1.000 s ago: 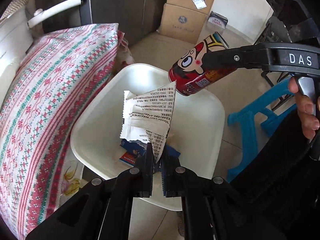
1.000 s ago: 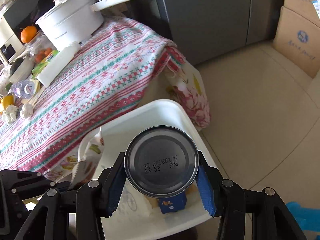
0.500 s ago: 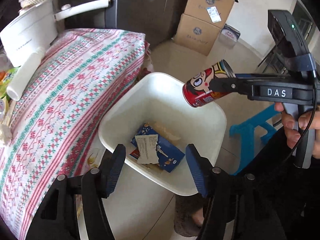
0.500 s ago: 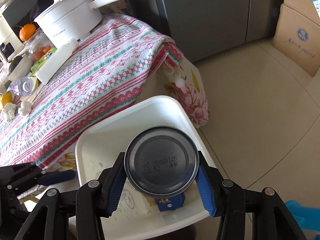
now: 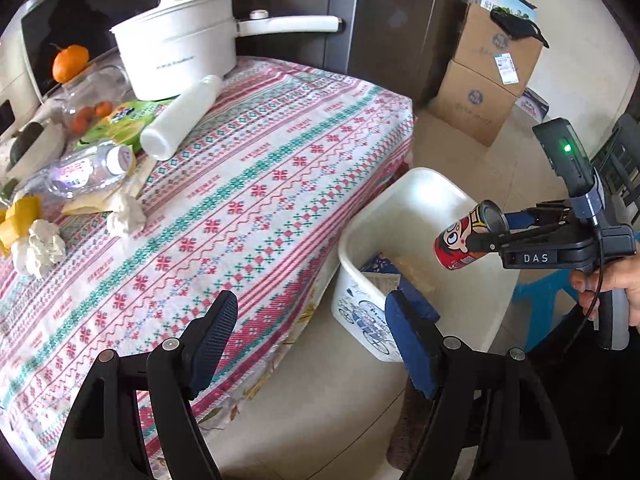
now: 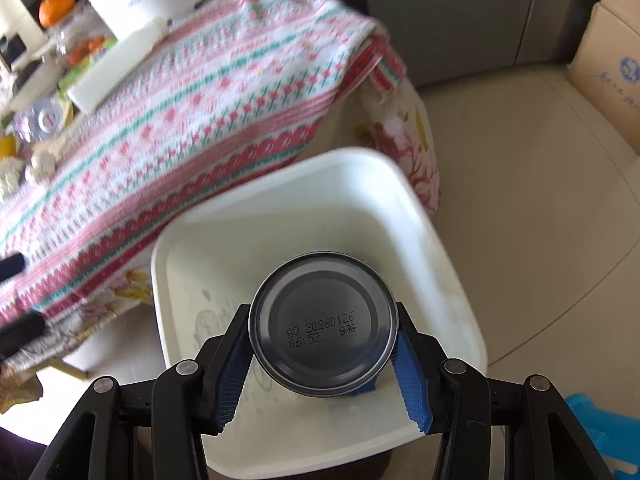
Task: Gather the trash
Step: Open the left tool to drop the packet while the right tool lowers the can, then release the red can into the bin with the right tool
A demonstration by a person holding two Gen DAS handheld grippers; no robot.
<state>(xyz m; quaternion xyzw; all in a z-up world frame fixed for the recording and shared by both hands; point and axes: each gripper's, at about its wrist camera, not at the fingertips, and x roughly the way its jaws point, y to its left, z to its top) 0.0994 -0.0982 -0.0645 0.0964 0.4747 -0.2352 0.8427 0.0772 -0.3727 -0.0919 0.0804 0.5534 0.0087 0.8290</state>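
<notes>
My right gripper (image 6: 324, 360) is shut on a red cartoon drink can (image 5: 464, 240), seen bottom-on in the right wrist view (image 6: 324, 330), and holds it over the white trash bin (image 5: 404, 188), which also shows in the right wrist view (image 6: 440, 240). The bin holds a blue wrapper (image 5: 378, 262) and a printed paper wrapper (image 5: 380, 282). My left gripper (image 5: 312, 340) is open and empty, above the table edge left of the bin. On the table lie crumpled tissues (image 5: 40, 246), a plastic bottle (image 5: 80, 170) and a banana peel (image 5: 18, 218).
A patterned tablecloth (image 5: 248, 200) covers the table. A white pot (image 5: 176, 56), a white cylinder bottle (image 5: 180, 120), a green packet (image 5: 120, 126) and an orange (image 5: 70, 62) sit at the back. Cardboard boxes (image 5: 484, 80) stand by a grey fridge (image 5: 400, 20). A blue stool (image 6: 600, 432) is at the right.
My left gripper opened and dropped the printed paper wrapper into the bin, then drew back and turned left toward the table. The right gripper stayed over the bin with the can.
</notes>
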